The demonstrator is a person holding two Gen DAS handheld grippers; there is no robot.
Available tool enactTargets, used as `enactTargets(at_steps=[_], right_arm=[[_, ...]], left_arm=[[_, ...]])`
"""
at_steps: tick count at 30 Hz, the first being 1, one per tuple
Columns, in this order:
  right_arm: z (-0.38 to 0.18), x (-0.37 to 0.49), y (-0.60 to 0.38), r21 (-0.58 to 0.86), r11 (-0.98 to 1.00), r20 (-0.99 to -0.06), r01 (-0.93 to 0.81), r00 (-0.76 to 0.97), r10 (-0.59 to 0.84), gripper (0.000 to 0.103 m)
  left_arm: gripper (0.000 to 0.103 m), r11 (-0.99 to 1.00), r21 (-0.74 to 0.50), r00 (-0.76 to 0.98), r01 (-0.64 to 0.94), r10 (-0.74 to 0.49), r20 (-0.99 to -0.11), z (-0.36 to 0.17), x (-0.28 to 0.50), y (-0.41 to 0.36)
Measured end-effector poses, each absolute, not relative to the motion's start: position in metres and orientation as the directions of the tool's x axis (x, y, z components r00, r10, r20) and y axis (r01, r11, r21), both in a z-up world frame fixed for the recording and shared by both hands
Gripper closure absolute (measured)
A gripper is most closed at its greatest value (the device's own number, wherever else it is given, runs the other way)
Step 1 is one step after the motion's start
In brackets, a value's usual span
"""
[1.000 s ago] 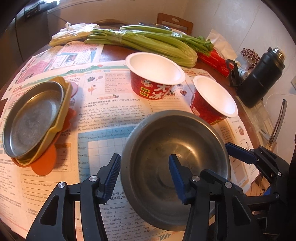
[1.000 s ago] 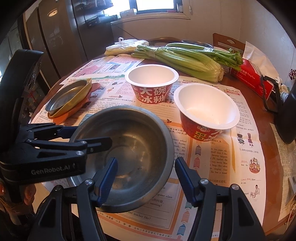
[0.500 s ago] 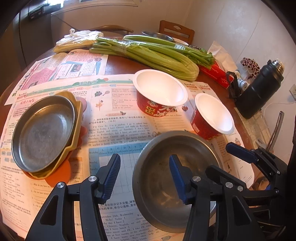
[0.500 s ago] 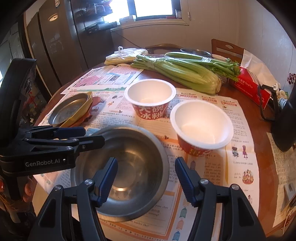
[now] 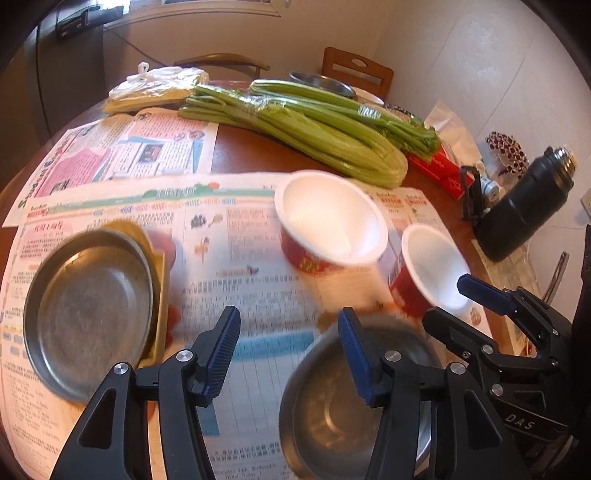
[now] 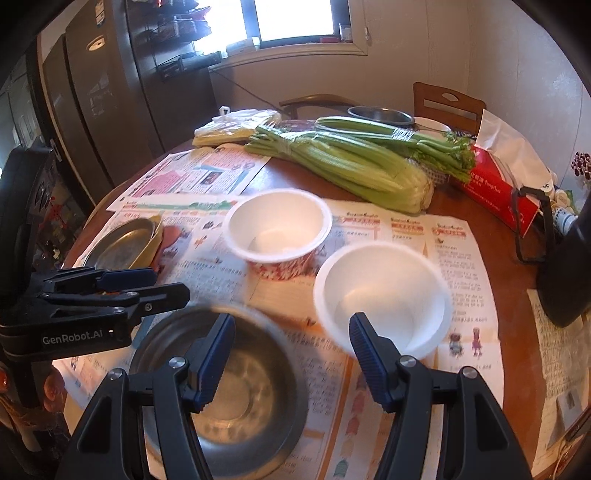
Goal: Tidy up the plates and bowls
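We note both tools, left tool (image 5: 286, 350) and right tool (image 6: 291, 354), part-open and empty above the steel bowl (image 6: 229, 391) on the table (image 6: 476, 218); risk: a careless descent clips the nearer paper bowl (image 6: 380, 299), tipping it.

A: Walls?
B: Plain pale plaster wall (image 6: 517, 66), bright window (image 6: 295, 18) with white sill, daylight coming in.
A: Furniture?
B: Round brown wooden table (image 6: 517, 369), brown wooden chair (image 6: 448, 101) behind it, tall dark steel fridge (image 6: 99, 103) on the left.
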State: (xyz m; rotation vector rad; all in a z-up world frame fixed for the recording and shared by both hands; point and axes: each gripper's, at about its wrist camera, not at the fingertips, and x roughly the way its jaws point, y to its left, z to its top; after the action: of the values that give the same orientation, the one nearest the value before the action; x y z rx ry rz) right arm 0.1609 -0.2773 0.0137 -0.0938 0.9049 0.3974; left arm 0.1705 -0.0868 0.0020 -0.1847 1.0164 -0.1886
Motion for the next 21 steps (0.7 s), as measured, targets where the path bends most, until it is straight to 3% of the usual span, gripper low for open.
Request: enactTargets(at_steps=[21], right_arm=[[-0.006, 0.252, -0.255, -0.006, 0.922, -0.817, -0.387, 0.534, 0.219, 0.040]], left_arm=[[0.046, 0.967, -0.253, 0.496, 0.019, -0.229, -0.837, -0.001, 0.259, -0.093]])
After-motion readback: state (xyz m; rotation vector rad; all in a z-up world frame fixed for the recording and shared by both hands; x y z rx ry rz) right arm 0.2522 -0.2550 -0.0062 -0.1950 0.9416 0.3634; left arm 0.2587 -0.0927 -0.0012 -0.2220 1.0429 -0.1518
